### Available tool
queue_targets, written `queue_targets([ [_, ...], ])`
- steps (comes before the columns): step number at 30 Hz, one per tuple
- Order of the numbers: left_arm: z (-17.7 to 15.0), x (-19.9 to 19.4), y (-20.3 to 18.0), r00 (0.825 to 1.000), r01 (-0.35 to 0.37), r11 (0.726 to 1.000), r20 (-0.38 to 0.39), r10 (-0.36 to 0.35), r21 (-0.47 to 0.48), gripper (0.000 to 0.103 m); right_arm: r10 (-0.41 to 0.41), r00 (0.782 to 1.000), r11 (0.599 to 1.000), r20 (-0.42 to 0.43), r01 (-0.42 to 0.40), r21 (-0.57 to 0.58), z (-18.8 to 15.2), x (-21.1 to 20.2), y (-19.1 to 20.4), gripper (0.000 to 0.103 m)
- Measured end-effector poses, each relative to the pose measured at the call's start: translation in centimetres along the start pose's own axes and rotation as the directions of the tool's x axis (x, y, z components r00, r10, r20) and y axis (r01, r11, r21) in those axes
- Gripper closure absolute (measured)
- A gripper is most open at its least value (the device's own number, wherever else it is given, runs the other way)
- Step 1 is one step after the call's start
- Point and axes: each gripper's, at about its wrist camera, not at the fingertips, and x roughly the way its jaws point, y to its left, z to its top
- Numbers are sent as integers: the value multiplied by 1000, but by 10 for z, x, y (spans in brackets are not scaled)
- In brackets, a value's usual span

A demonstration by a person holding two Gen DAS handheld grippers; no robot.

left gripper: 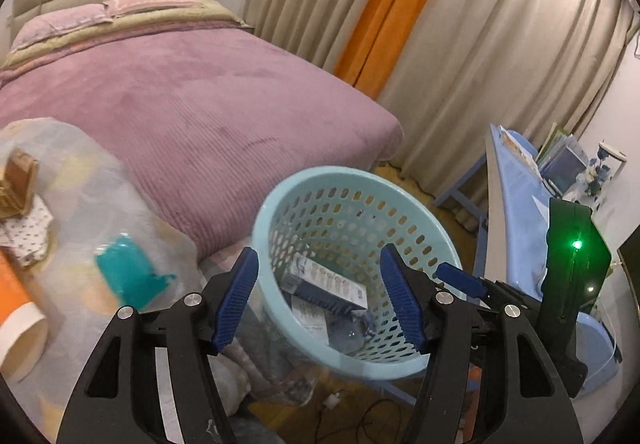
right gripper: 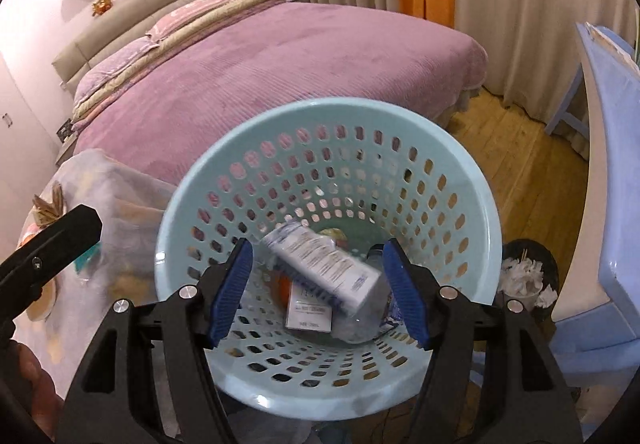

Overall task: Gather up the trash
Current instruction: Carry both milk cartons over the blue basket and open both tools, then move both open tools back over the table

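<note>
A light blue perforated basket stands by the bed; it also shows in the left wrist view. Inside lie a white and blue carton, a small white box and clear plastic. The carton also shows in the left wrist view. My right gripper is open and empty right above the basket's mouth. My left gripper is open and empty to the left of the basket. A teal wrapper, a brown box and an orange and white tube lie on the covered table.
A table under a pale cloth sits left of the basket. A purple bed is behind. A blue desk stands right, with a dark bin of paper scraps beside it. Cables lie on the wooden floor.
</note>
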Motion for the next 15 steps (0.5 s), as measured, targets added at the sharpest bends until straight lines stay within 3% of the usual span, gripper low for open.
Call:
queue_targets([
  [10, 2, -64, 16, 993, -42, 999, 113, 43, -12, 41, 51, 998, 996, 40, -48, -76, -1, -28, 42, 39],
  [15, -4, -100, 38, 980, -100, 994, 167, 104, -36, 40, 84, 995, 990, 46, -78, -120, -4, -36, 64, 39],
])
